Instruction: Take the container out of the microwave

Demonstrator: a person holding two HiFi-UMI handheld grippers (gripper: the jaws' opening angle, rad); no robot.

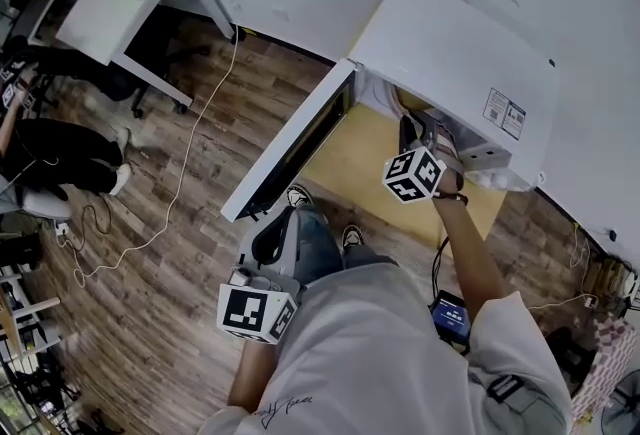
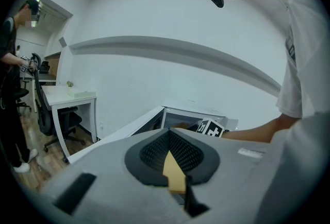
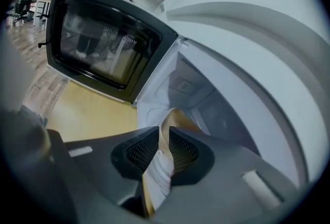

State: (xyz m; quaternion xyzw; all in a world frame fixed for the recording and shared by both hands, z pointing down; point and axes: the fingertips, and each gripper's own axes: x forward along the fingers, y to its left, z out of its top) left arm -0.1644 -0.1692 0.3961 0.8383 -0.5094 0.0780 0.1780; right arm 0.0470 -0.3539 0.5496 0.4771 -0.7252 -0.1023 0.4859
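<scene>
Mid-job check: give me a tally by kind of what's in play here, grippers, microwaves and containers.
Grippers: 2 (left gripper shut, empty; right gripper shut on the container's rim)
Microwave: 1, door open
Container: 1, in the microwave
Total: 4

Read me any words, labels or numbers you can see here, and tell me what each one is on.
Nothing can be read here.
White label on top of the microwave: print too small to read.
Script at the hem of the shirt: too blurred to read.
Sticker on the microwave's inner wall: blurred.
Marker cubes: square patterns only, no letters.
</scene>
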